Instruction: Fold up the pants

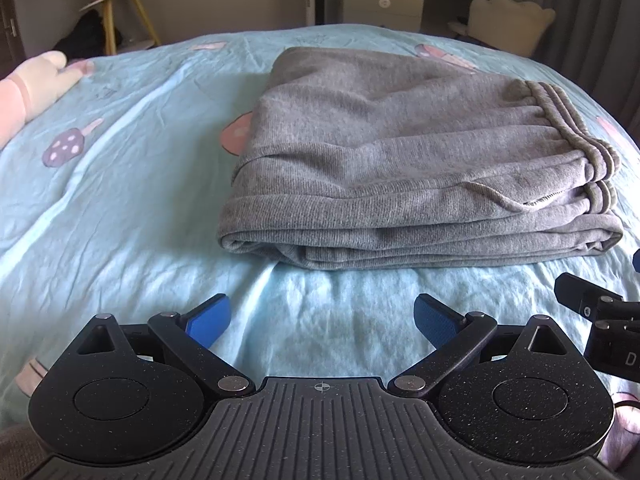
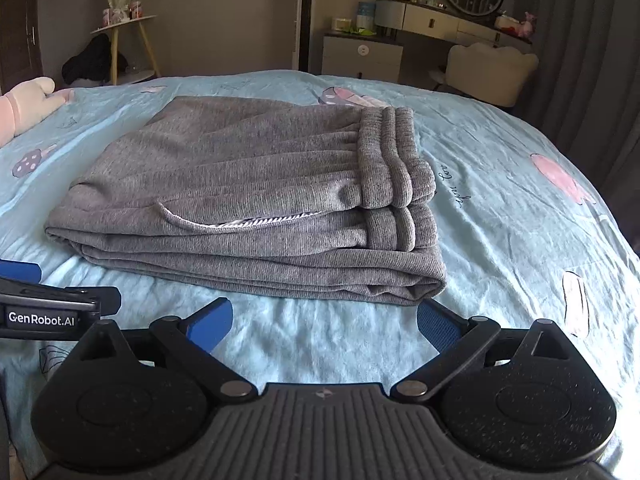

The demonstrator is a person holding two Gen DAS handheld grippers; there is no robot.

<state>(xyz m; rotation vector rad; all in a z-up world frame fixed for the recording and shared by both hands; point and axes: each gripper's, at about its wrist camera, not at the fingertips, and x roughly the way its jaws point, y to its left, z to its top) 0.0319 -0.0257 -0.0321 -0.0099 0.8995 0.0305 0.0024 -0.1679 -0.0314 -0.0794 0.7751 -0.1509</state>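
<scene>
Grey sweatpants (image 1: 400, 152) lie folded in a thick stack on the light blue bed sheet (image 1: 120, 168), waistband to the right. They also show in the right wrist view (image 2: 248, 200). My left gripper (image 1: 322, 318) is open and empty, a little in front of the stack's near edge. My right gripper (image 2: 324, 320) is open and empty, just in front of the stack's near right corner. Part of the right gripper shows at the right edge of the left wrist view (image 1: 600, 312). Part of the left gripper shows at the left edge of the right wrist view (image 2: 56, 304).
A pink plush toy (image 1: 28, 88) lies at the bed's far left. Beyond the bed stand a small round side table (image 2: 120, 40), a white cabinet (image 2: 360, 56), a dressing table with a mirror (image 2: 460, 16) and a white chair (image 2: 488, 72).
</scene>
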